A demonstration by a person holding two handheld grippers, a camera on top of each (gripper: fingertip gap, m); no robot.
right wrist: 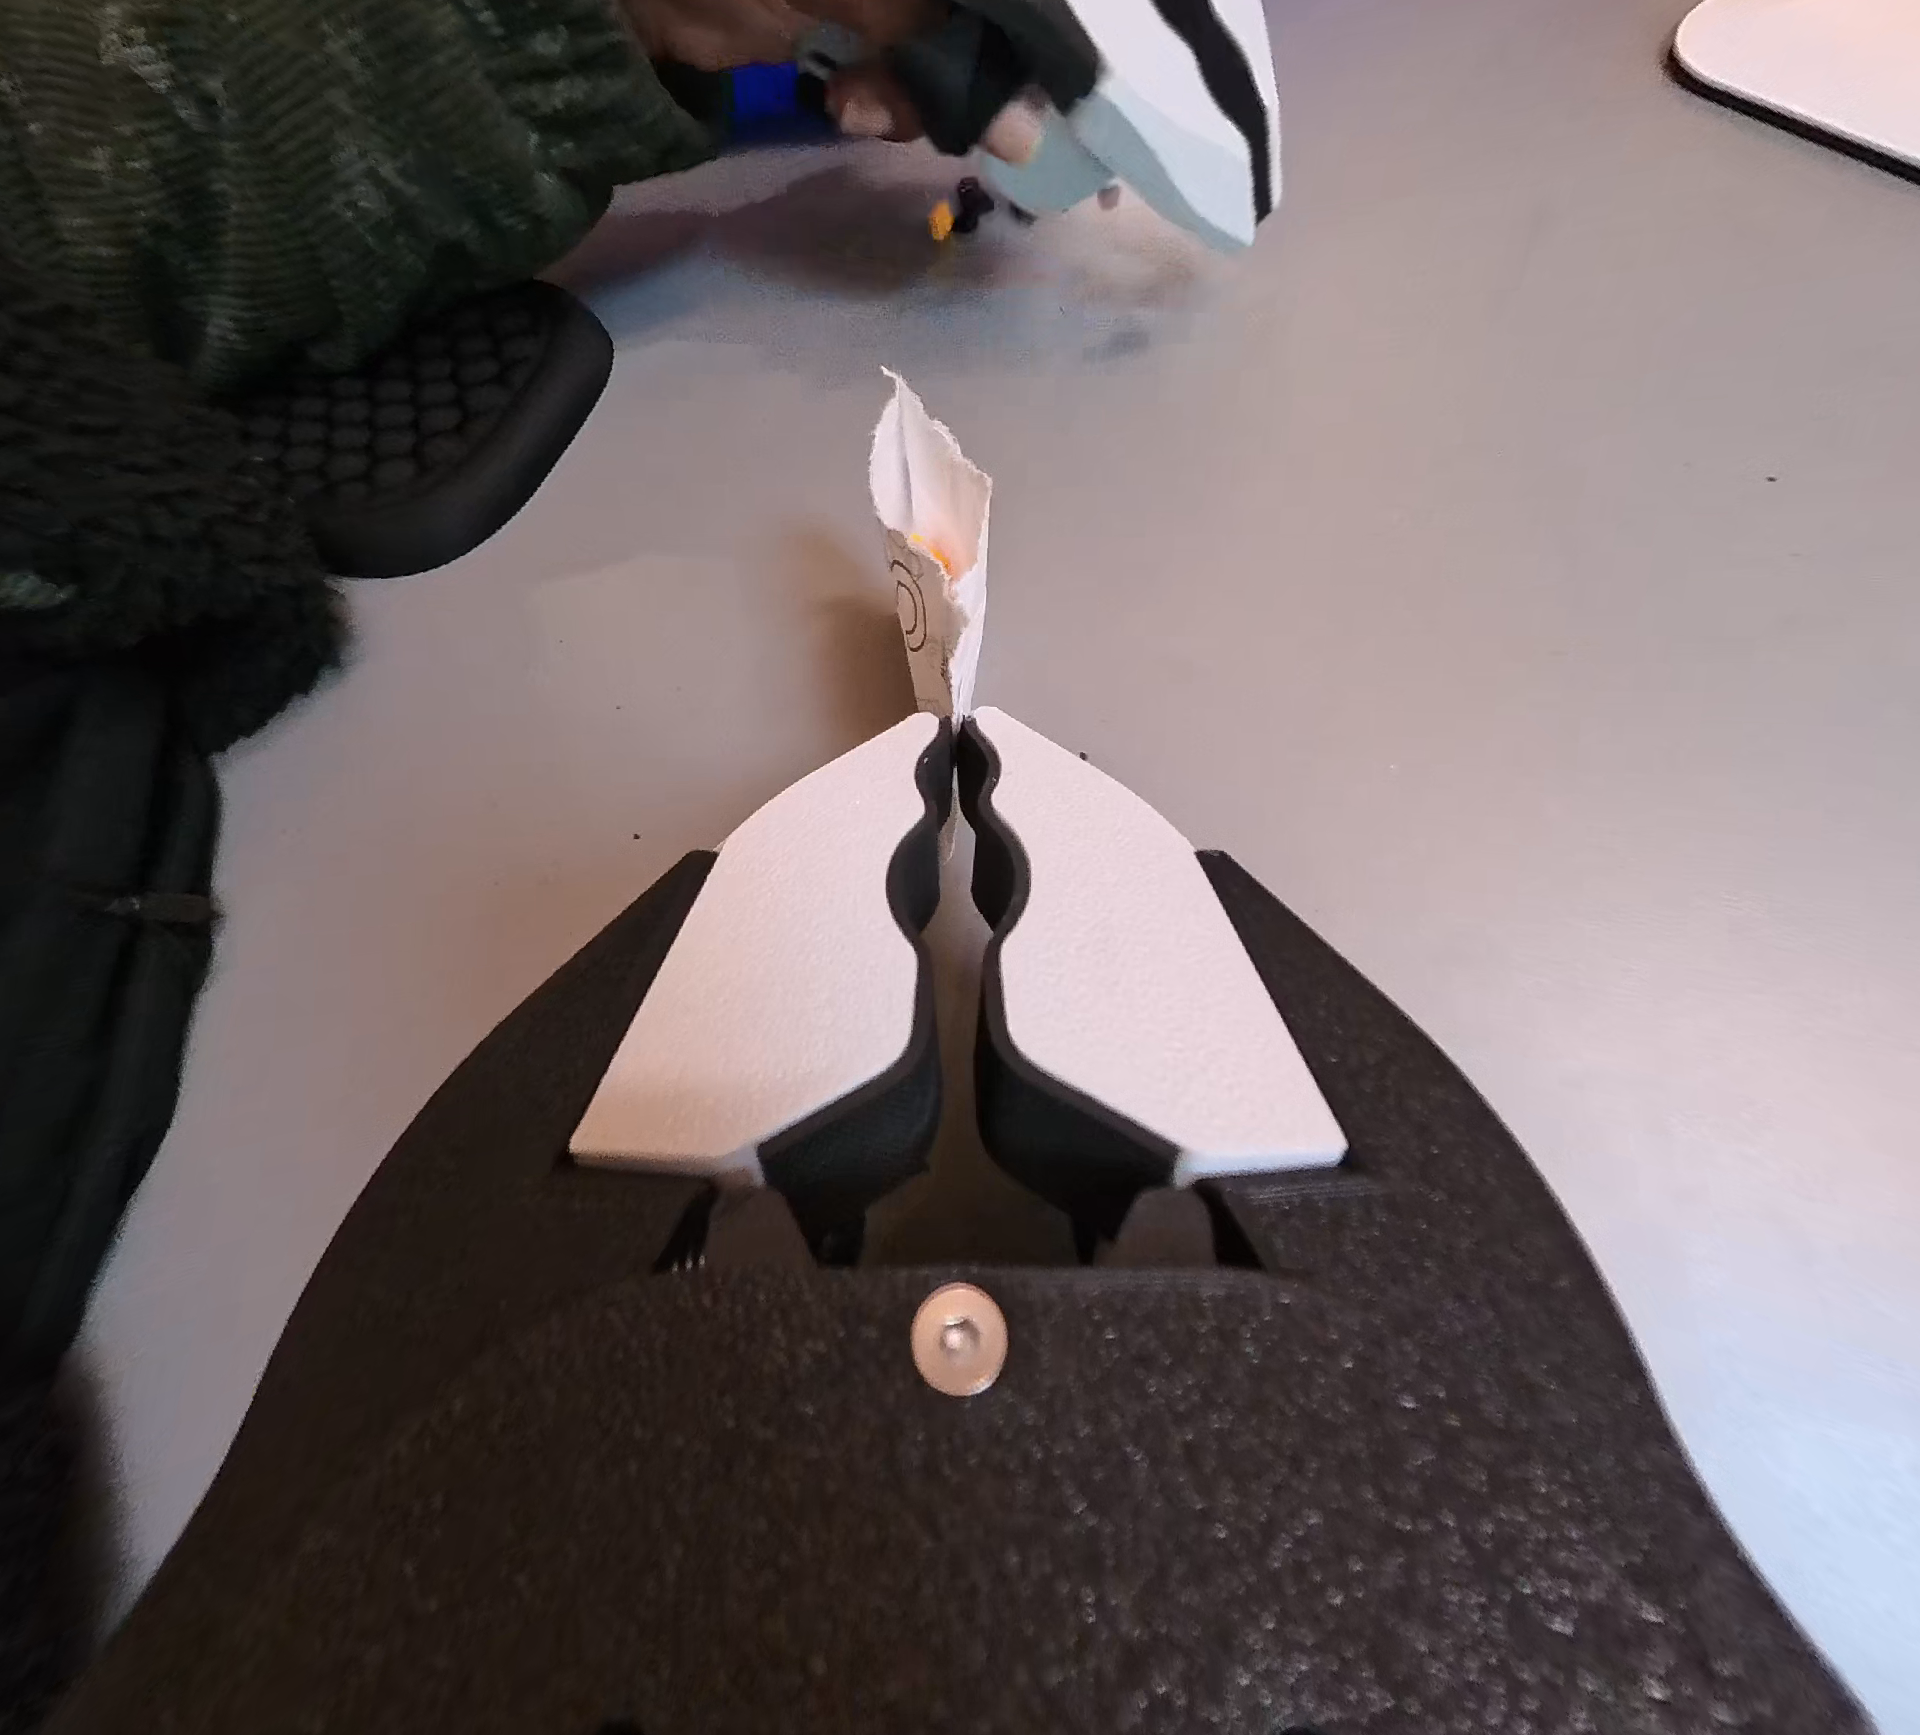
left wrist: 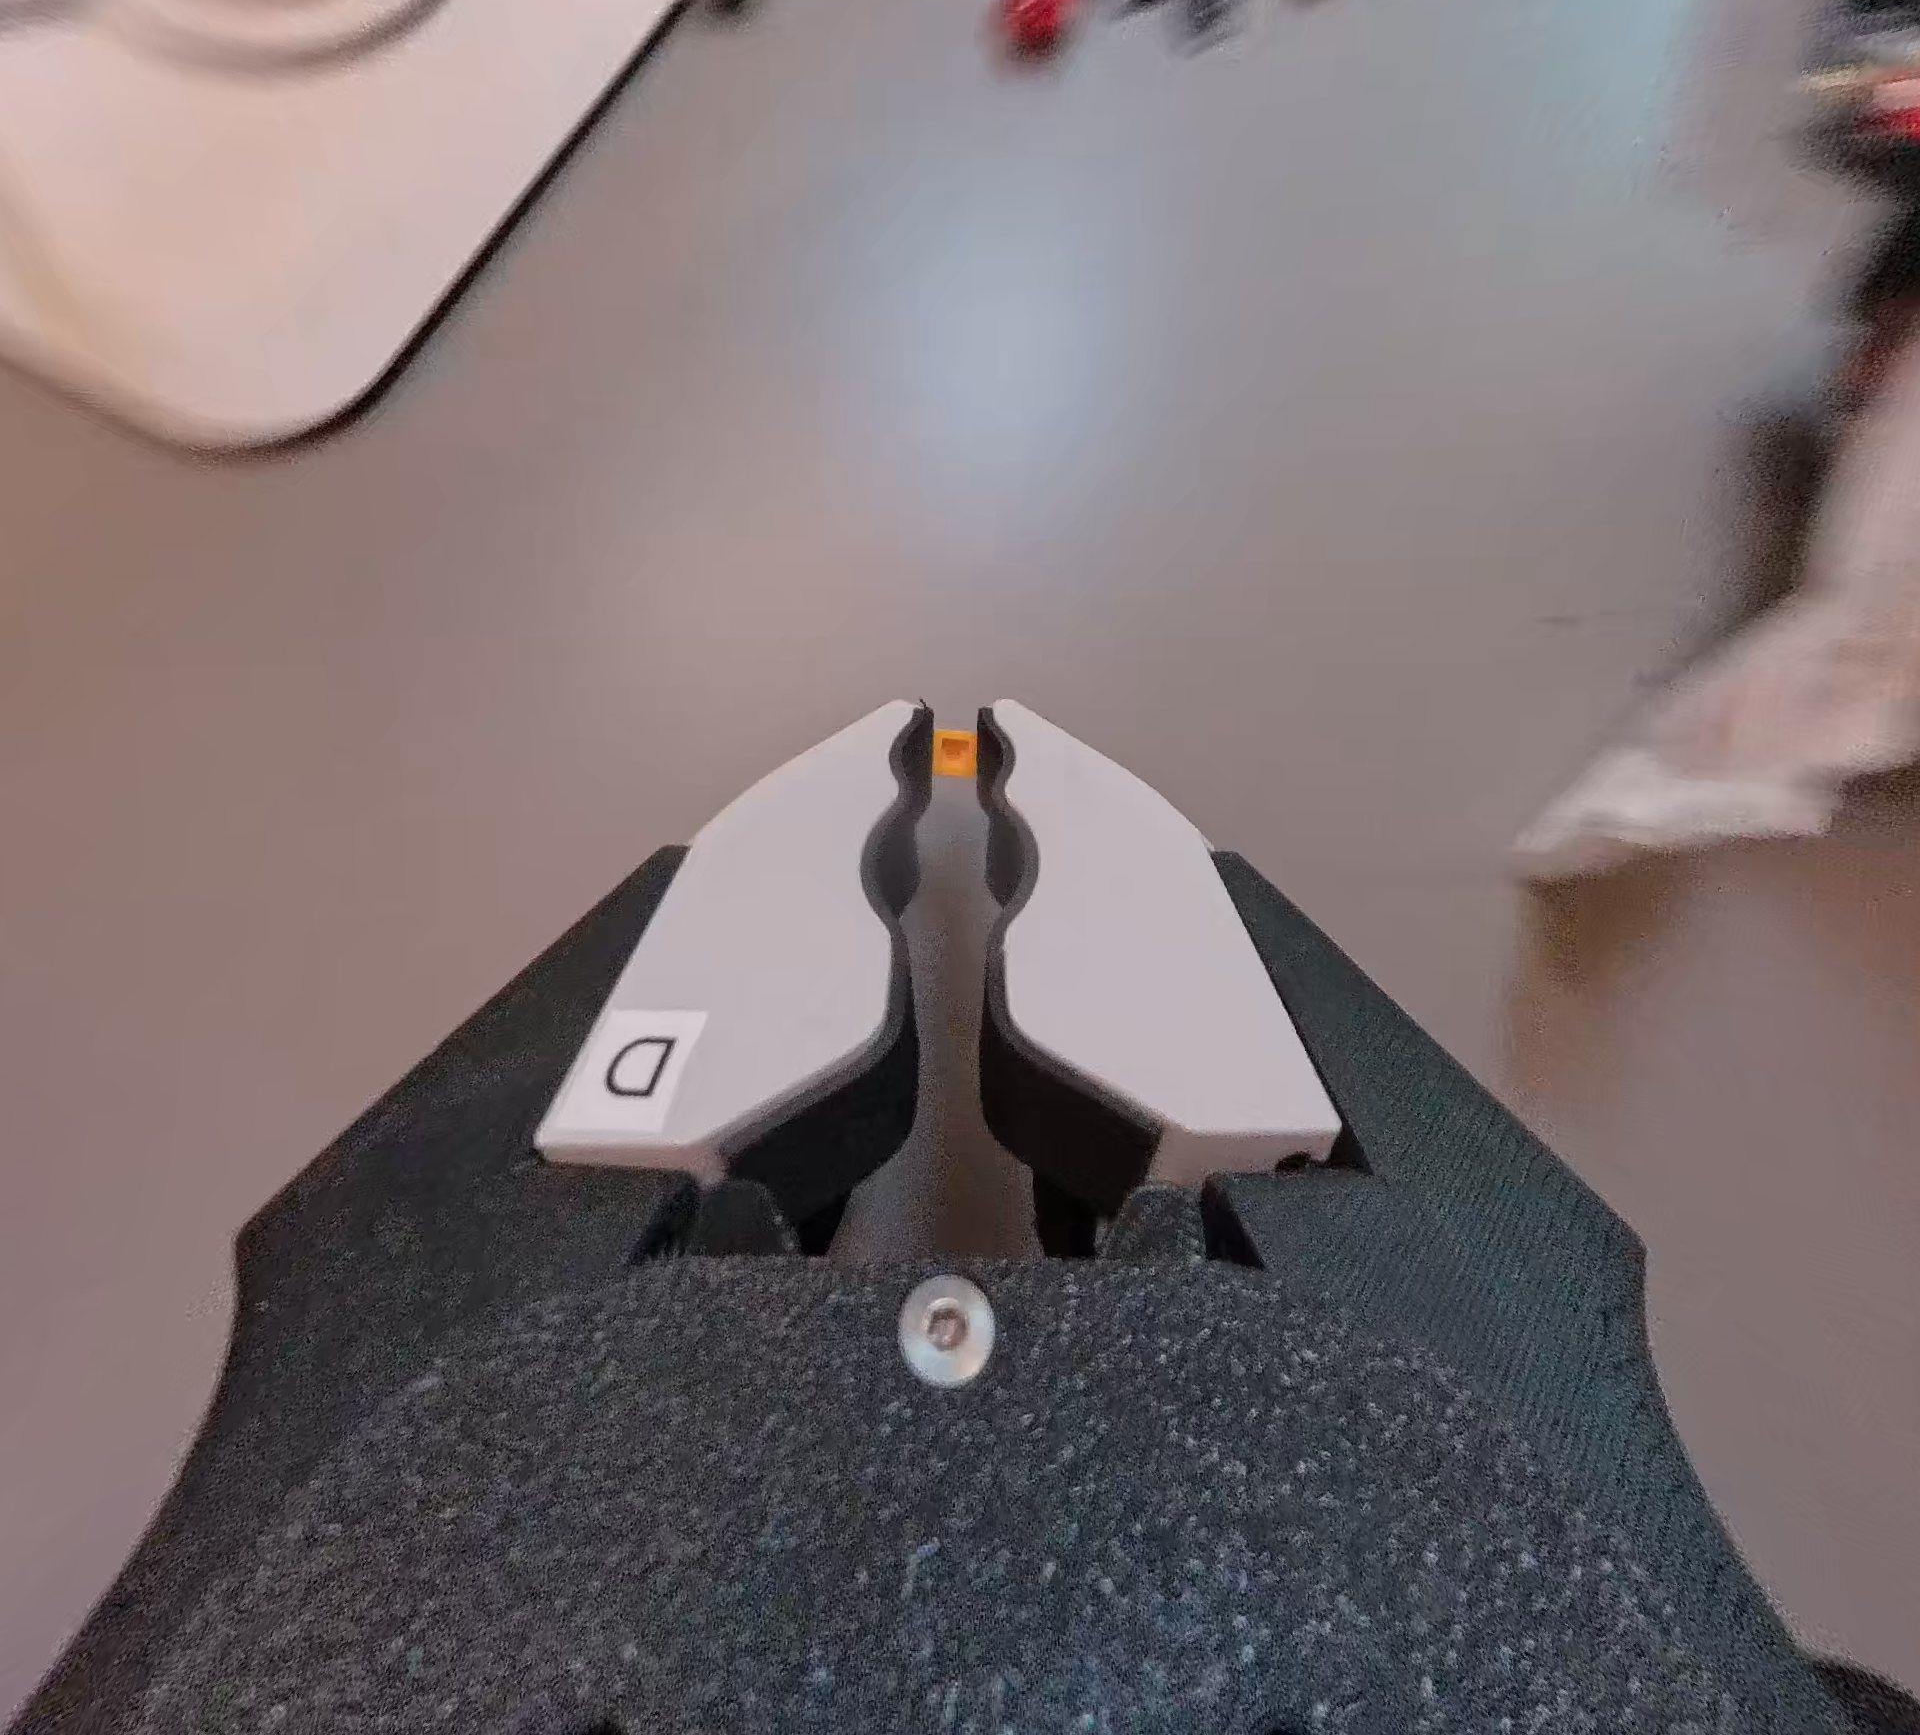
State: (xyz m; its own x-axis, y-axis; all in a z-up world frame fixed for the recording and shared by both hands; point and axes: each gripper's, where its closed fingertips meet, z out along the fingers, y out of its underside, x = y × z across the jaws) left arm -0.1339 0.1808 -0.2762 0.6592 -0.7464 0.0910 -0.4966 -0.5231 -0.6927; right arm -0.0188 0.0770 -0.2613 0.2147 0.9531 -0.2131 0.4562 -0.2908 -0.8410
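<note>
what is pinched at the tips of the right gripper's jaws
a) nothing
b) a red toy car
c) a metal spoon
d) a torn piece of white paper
d: in the right wrist view the right gripper has its jaws closed on a torn piece of white paper that sticks up past the tips above the grey table.

Work surface: a smooth grey tabletop, matte, with a soft pale sheen of diffuse light at centre in the left wrist view. A white board with a dark edge and rounded corner lies at 10 o'clock there — at 2 o'clock in the right wrist view. A black mesh-textured armrest sits at 9 o'clock.
</note>
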